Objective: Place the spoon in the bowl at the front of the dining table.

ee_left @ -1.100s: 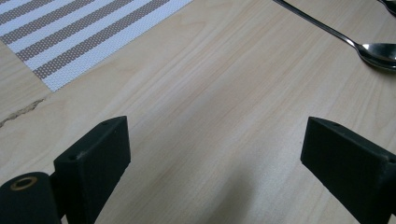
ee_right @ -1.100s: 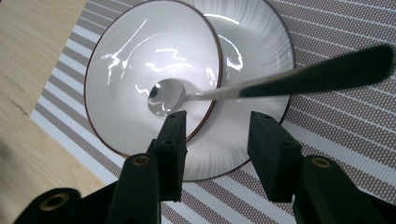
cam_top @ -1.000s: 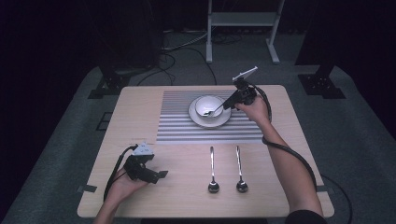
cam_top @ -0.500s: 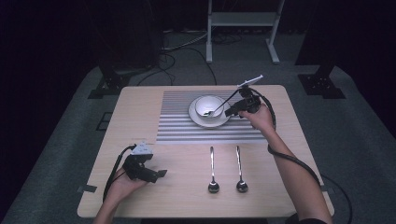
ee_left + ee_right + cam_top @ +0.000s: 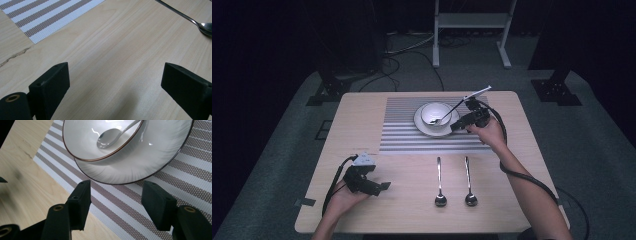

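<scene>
Over on the striped woven placemat [image 5: 412, 135], the slim polished steel spoon [image 5: 113, 136] now leans in the glossy white ceramic bowl [image 5: 435, 113], which sits on a matching saucer [image 5: 155, 157]. That spoon looks light, stiff and slippery, so the thin handle poking past the rim is probably the best spot to pinch. The right tool [image 5: 115, 202] has just been opening, nothing between its jaws. The left tool [image 5: 113, 87] rests wide open on the pale wooden desk [image 5: 362, 115]. Two more steel spoons [image 5: 440, 180] lie nearby.

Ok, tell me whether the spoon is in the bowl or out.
In. The spoon lies inside the bowl, its handle over the rim; the right gripper is open, empty.
</scene>
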`<state>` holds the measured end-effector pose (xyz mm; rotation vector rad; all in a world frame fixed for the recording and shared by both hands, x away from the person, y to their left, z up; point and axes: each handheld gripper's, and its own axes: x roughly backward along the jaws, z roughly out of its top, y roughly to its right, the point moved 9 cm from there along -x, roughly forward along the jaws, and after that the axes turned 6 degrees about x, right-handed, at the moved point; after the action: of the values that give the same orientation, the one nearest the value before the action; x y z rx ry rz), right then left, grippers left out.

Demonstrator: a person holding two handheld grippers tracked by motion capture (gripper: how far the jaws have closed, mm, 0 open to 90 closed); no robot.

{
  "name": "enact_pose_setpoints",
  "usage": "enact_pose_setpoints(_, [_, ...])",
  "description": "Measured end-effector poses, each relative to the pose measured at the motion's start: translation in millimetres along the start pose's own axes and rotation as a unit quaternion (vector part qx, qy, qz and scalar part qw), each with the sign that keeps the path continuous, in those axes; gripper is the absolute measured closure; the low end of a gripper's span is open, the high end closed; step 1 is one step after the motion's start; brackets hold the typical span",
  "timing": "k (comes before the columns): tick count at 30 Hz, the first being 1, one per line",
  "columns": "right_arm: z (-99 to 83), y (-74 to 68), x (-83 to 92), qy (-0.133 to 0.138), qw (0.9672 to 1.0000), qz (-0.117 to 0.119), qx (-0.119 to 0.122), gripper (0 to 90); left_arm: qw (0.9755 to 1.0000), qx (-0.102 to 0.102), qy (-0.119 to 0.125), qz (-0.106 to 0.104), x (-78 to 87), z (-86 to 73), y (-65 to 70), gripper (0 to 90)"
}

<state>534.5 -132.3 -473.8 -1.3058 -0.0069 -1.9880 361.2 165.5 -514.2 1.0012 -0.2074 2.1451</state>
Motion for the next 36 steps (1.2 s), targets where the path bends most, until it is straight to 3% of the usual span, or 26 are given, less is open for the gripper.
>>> enact_pose_setpoints(20, [-34.8, -9.4, 3.5, 0.003, 0.9998, 0.014, 0.015, 36.4, 1.0, -0.001, 0.002, 0.006, -0.2, -0.9, -1.8, 7.2])
enact_pose_setpoints(26, [-50.2, -17.8, 3.8, 0.014, 0.9991, 0.036, 0.015, 36.1, 1.0, 0.002, 0.002, 0.009, 0.4, -1.8, -3.6, 7.2])
enact_pose_setpoints(36, [-68.5, -19.7, 1.9, 0.012, 0.9991, 0.035, 0.019, 35.9, 1.0, 0.003, -0.001, 0.008, 0.0, -2.8, -3.4, 7.3])
